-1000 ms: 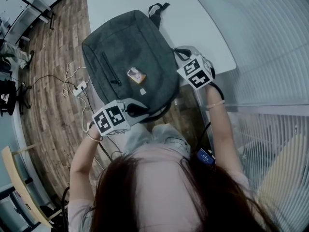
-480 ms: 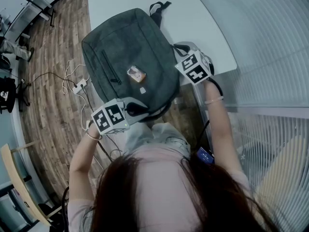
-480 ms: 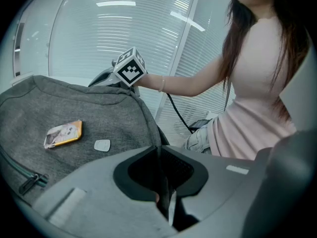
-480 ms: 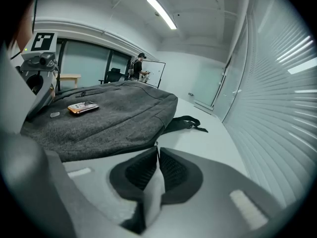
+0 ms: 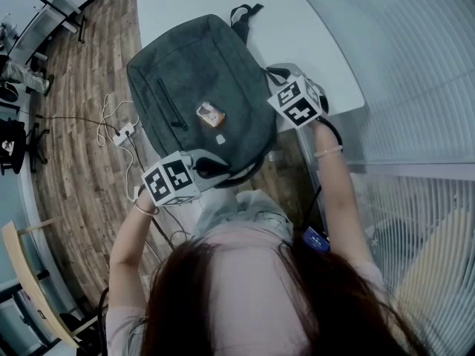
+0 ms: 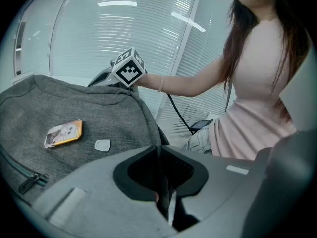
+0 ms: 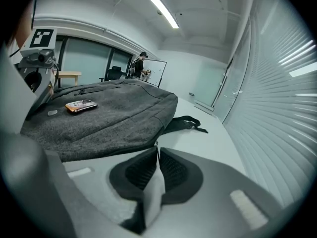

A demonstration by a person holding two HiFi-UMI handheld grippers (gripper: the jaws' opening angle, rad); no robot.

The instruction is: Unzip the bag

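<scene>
The bag (image 5: pixel 197 87) lies on the surface (image 5: pixel 297 28), long axis pointing away from the person — left claw (image 6: pixel 159 152) clamps its near edge; right claw (image 7: pixel 157 151), pressed shut, seems to nip the zip pull (image 7: pixel 156 144) on its right edge.

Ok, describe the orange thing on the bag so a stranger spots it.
A grey bag lies flat on the white table. On its front, beside the slanted zip, lies a small flat rectangle. It alone is orange-edged; the patch beside it is smaller and pale.
</scene>
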